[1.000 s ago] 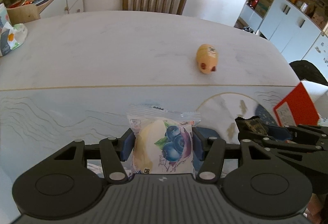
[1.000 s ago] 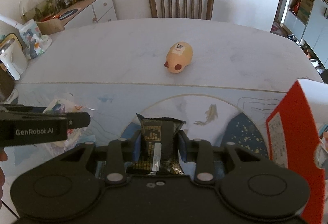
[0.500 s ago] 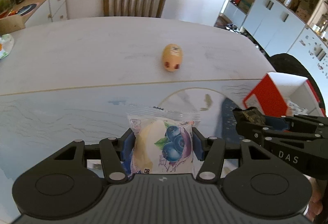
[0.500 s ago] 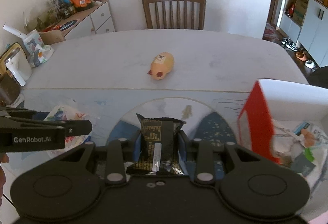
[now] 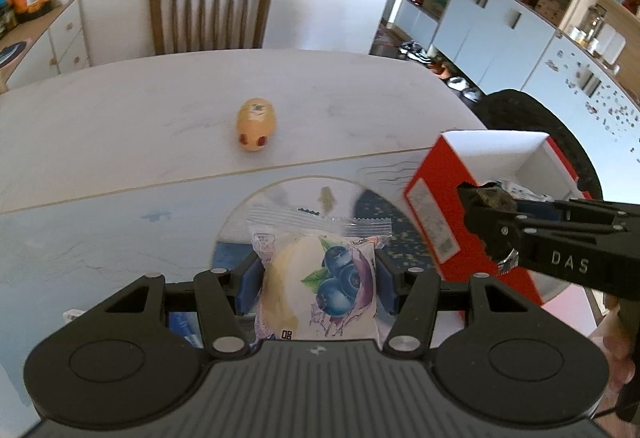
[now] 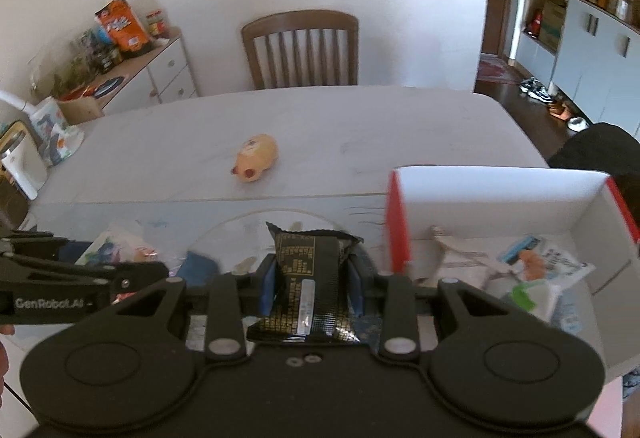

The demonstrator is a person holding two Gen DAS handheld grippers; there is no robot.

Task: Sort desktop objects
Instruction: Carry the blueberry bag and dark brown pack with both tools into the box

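The white table filled the middle of both views, with a pale printed mat covering its near part. A wooden chair stood behind it at the top centre of the left wrist view, and white cabinets ran along the upper right. A red box with a white inside stood open at the right of the right wrist view, its red side showing at centre right of the left wrist view; loose wrappers lay in it.

The left gripper sat at the bottom centre of its own view, fingers clamped on a blueberry snack packet held upright between the 2 blue pads. In the right wrist view it reached in from the lower left.

The right gripper occupied the bottom centre of its view, fingers pressed on a black snack packet with gold print. In the left wrist view it came in from the right, its tip in front of the box's open top.

A small orange toy lay on the bare table, left of centre, well apart from both grippers.
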